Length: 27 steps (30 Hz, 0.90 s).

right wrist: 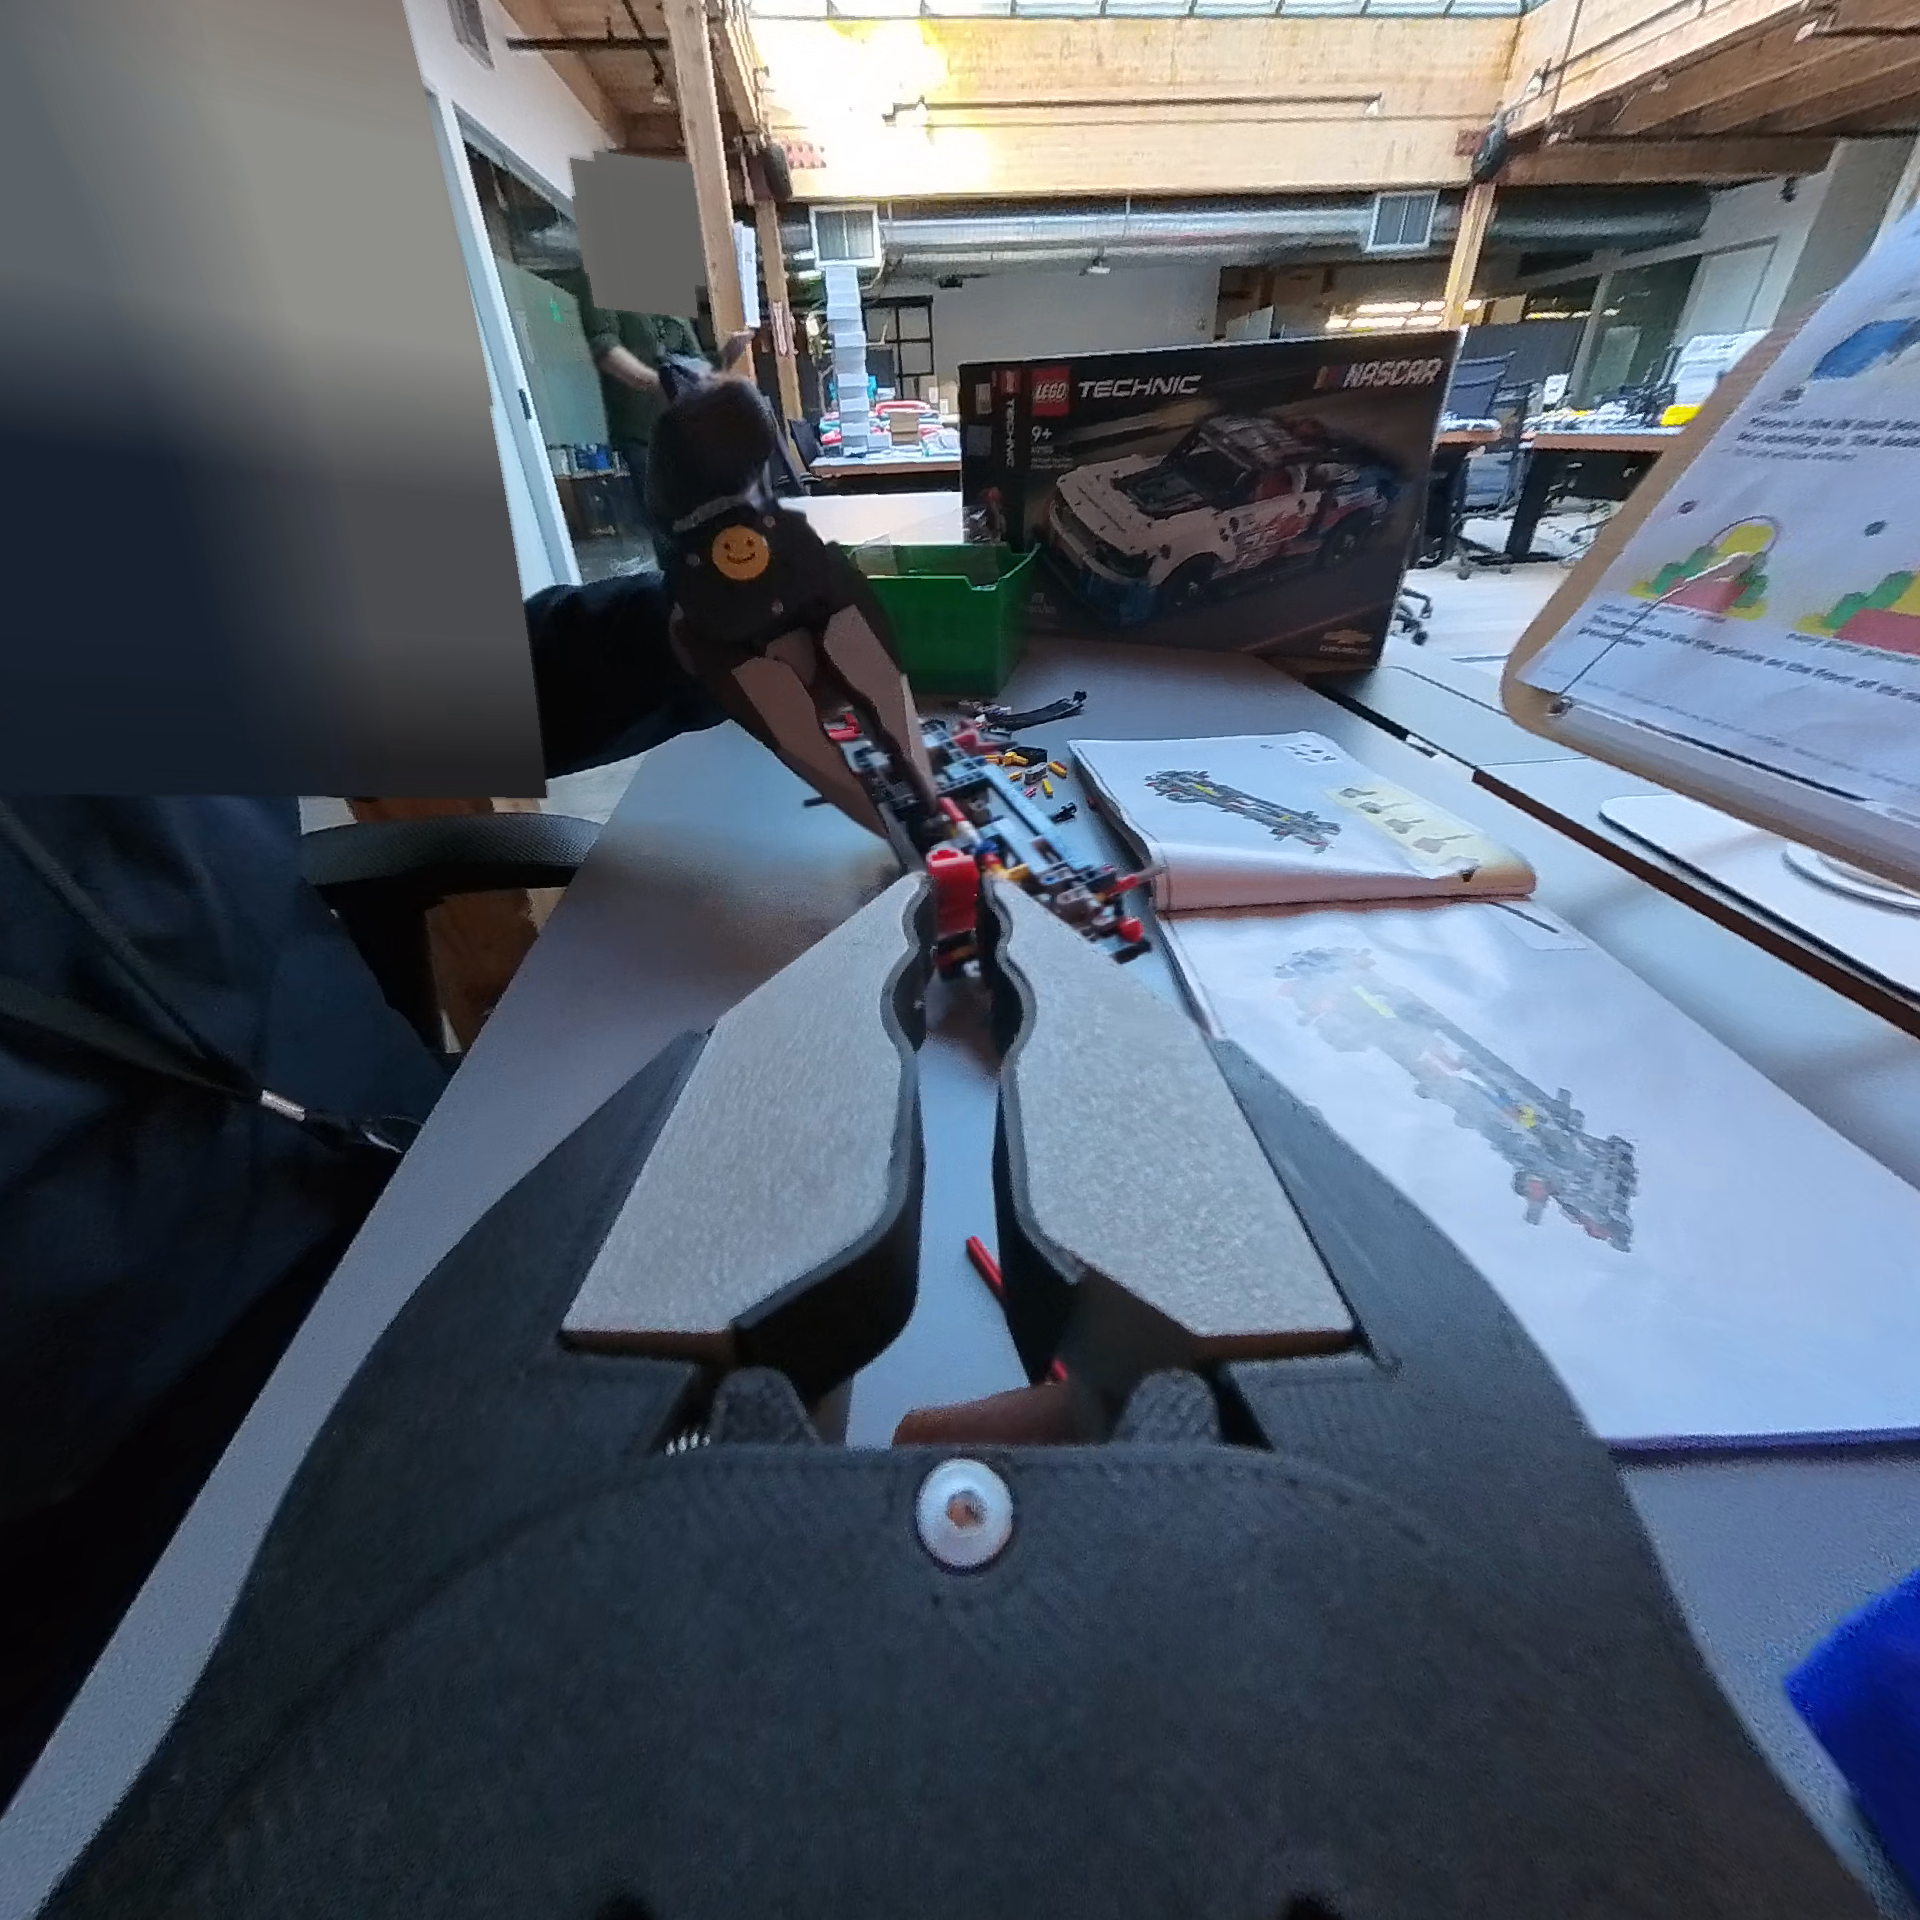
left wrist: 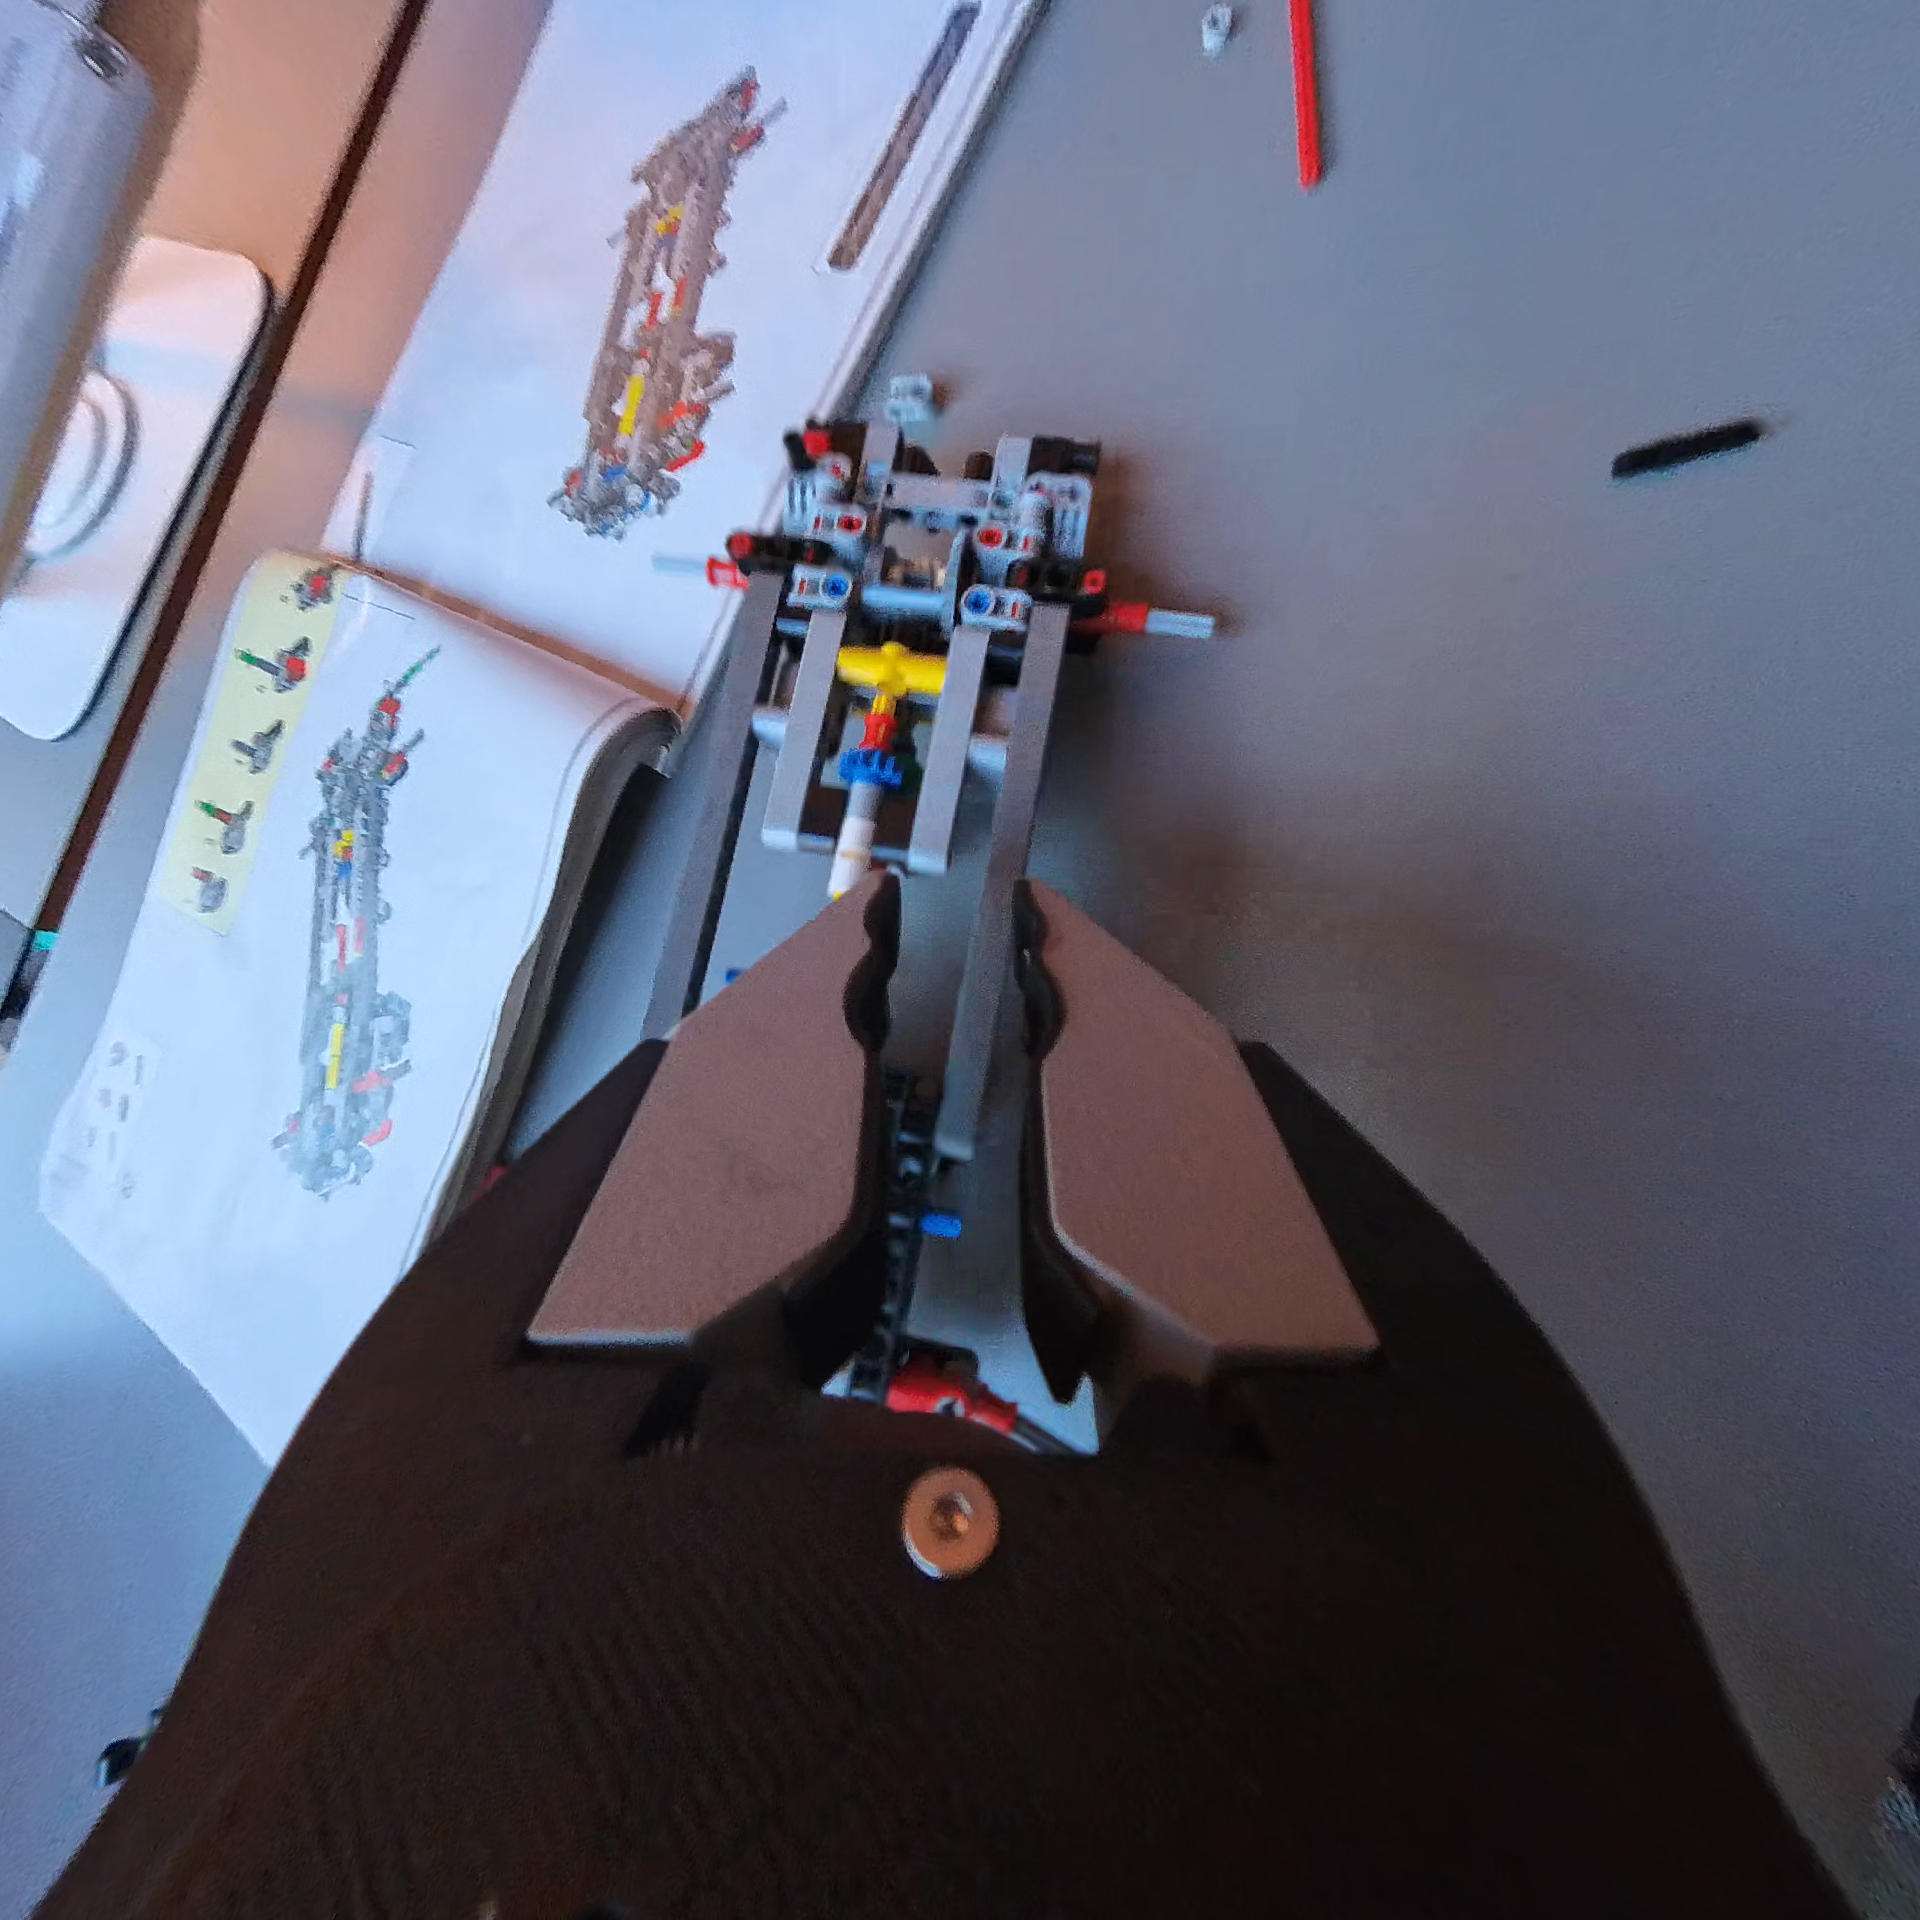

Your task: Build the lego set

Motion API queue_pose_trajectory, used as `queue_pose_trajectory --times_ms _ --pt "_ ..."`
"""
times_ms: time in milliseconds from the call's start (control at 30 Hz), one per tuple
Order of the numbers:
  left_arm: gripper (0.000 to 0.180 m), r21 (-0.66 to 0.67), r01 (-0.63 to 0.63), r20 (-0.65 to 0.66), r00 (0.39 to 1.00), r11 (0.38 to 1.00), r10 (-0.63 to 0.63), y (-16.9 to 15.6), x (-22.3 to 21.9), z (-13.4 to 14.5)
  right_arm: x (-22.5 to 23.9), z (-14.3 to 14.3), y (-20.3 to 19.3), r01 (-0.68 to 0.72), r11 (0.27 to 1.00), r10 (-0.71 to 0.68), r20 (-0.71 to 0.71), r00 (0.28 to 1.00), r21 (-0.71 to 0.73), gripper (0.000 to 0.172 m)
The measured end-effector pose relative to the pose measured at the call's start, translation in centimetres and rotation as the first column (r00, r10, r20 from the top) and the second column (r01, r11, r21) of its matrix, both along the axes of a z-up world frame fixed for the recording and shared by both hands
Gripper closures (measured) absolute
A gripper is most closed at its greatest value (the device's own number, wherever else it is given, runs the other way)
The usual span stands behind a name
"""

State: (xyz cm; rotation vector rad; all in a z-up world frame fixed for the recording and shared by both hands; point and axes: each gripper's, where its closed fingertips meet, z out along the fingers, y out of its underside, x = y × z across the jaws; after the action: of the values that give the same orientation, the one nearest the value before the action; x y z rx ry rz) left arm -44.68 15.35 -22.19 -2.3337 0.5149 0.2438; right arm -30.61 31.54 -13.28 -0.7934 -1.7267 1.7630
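- Far left in the right wrist view, a person's dark sleeve (right wrist: 156, 1143) and a black chair arm (right wrist: 447, 842) were beside the grey table (right wrist: 675, 935).
- The left tool (left wrist: 956, 894) reached down over a long toy-brick frame (left wrist: 914, 582) that lay on the table.
- This tool was open only a little. A grey bar (left wrist: 987, 987) of the frame ran between its fingers. The bar sat against one finger, and a thin gap showed on the bar's other side. I could not tell if the tool squeezed the frame.
- The right tool (right wrist: 956, 899) pointed at the near end of the frame. Its fingers were almost together. A red piece (right wrist: 951, 873) on the frame's end showed in the slit at the tips. I could not tell if the tool pinched it.
- Small loose pieces (right wrist: 1039, 769) lay just past the frame.
- A green bin (right wrist: 956, 623) stood behind the frame, and a big box (right wrist: 1195, 499) with a car picture stood next to the bin.
- An open booklet (right wrist: 1299, 821) lay just to the right of the frame, with a big printed sheet (right wrist: 1558, 1195) beside it.
- Far right, a board with a paper (right wrist: 1766, 468) leaned up.
- In the left wrist view, a thin red stick (left wrist: 1304, 94) and a small black piece (left wrist: 1683, 452) lay well apart from the frame.
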Motion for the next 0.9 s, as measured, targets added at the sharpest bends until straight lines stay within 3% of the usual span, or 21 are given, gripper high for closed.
queue_pose_trajectory --times_ms 200,367,700,800,900 --pt "0.16 0.146 0.058 0.063 0.996 0.988 -0.068 3.0 6.4 2.3 -0.4 -1.2 -4.6 -0.11 0.994 0.109 0.051 0.993 0.022 0.167" --pt "0.163 0.213 0.113 0.211 0.965 0.971 -0.159 5.1 12.1 2.7 -0.4 -3.0 -8.7 -0.203 0.976 0.195 0.111 0.975 0.075 0.167" --pt "0.173 0.275 0.12 0.324 0.923 0.954 -0.209 6.4 13.6 2.6 -0.3 -3.7 -10.7 -0.256 0.965 0.249 0.119 0.961 0.051 0.167" --pt "0.166 0.295 0.13 0.371 0.897 0.947 -0.239 6.5 13.9 2.8 -0.5 -4.0 -10.7 -0.26 0.965 0.253 0.13 0.959 0.04 0.167" --pt "0.171 0.288 0.135 0.349 0.907 0.948 -0.235 6.6 13.1 2.2 -0.8 -4.4 -10.7 -0.263 0.964 0.256 0.143 0.956 0.031 0.167"
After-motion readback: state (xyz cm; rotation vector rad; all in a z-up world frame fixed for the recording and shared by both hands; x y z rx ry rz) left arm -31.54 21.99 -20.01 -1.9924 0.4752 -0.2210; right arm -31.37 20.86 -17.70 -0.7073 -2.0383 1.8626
